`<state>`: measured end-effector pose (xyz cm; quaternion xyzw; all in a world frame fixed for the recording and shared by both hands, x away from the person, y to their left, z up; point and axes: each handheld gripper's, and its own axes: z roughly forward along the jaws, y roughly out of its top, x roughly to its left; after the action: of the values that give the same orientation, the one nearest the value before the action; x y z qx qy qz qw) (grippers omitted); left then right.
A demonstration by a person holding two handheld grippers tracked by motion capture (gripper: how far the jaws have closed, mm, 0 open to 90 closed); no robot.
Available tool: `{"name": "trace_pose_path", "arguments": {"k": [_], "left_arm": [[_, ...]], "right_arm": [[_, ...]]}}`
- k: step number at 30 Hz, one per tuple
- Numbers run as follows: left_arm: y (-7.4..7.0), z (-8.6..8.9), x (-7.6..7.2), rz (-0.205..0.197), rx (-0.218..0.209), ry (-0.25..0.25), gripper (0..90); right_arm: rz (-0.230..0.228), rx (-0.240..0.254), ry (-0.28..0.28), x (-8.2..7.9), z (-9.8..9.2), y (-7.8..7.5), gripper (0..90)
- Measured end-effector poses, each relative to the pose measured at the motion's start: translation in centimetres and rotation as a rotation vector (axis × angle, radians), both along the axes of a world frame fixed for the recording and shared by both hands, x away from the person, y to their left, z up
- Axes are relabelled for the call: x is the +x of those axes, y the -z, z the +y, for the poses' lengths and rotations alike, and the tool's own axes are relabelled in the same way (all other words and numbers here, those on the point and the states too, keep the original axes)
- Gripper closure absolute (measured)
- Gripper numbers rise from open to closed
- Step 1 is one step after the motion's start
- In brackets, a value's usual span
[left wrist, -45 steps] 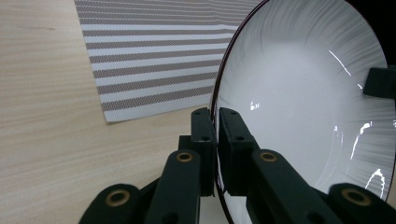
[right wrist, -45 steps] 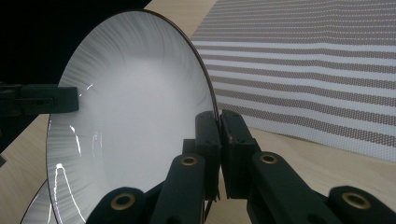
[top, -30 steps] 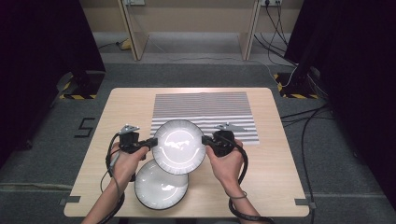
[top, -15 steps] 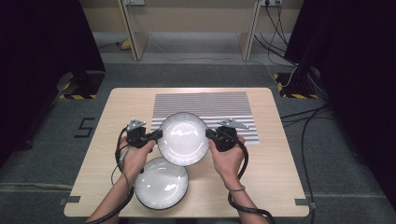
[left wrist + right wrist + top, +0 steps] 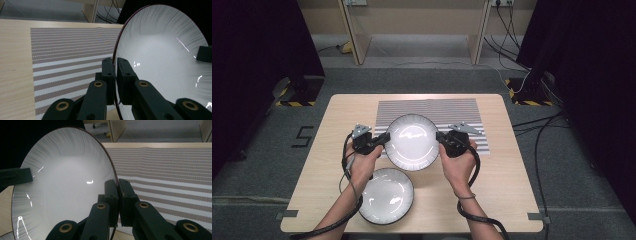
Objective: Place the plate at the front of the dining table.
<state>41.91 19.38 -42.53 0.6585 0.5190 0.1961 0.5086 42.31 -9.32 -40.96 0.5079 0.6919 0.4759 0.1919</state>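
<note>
A white ribbed plate with a dark rim (image 5: 413,142) hangs over the striped mat (image 5: 432,111), held from both sides. My left gripper (image 5: 385,138) is shut on its left rim, and my right gripper (image 5: 440,136) is shut on its right rim. In the left gripper view the jaws pinch the plate's (image 5: 160,57) thin edge, gripper (image 5: 116,65). The right gripper view has the same pinch on the plate's (image 5: 65,185) edge, gripper (image 5: 117,186), with the other gripper's jaw at the far rim. A second white plate (image 5: 385,195) lies on the table near the front edge.
The wooden table (image 5: 522,175) carries the striped mat at its back middle. Bare wood lies to the left and right of the mat. Cables trail on the floor at the right, and dark curtains stand at both sides.
Both grippers have carried the held plate away from the person, off the lower plate and over the striped mat. The lower plate has stayed where it was.
</note>
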Motion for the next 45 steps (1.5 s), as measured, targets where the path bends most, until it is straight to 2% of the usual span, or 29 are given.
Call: {"name": "trace_pose_path", "arguments": {"k": [10, 18, 45], "left_arm": [[0.4, -0.4, 0.9, -0.033, -0.035, -0.019, 84.4], [0.0, -0.9, 1.8, -0.056, -0.041, -0.028, 84.3], [-0.4, -1.6, 4.6, -0.042, -0.048, -0.021, 84.2]], "right_arm": [[-0.033, -0.015, 0.014, 0.8, -0.2, -0.3, 86.9], [-0.055, -0.014, 0.028, 1.6, -0.4, -0.8, 86.8], [-0.065, -0.008, 0.047, 4.2, -1.1, -1.2, 86.8]]}}
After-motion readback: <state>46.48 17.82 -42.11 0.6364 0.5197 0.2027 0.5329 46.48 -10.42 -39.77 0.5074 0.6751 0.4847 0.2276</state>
